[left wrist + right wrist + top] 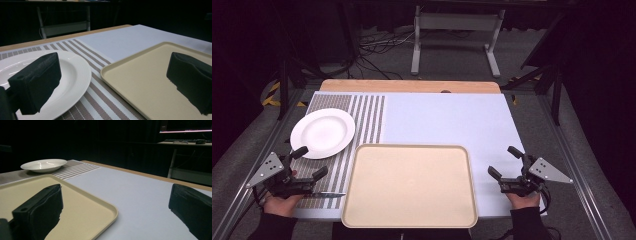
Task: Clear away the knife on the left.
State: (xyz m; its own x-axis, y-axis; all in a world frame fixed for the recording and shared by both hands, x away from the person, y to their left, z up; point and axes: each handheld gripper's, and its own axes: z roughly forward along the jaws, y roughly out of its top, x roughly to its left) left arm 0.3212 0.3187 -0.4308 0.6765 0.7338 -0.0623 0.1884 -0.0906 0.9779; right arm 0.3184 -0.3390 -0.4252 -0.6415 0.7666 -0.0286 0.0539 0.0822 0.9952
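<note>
- At the table's near edge we see a beige tray, a white plate to its left.
- Our left gripper and right gripper both gape wide, holding nothing.

Tray fills near centre of table, flat, low rim. Plate at 10 o'clock from tray, just beside its far-left corner, sitting on striped mat. Knife at 9 o'clock of tray, between tray edge and left gripper (tight gap). Open white surface from 12 to 3 o'clock, broad and bare. Right gripper at 3 o'clock, jaws spread, clear of tray.
</note>
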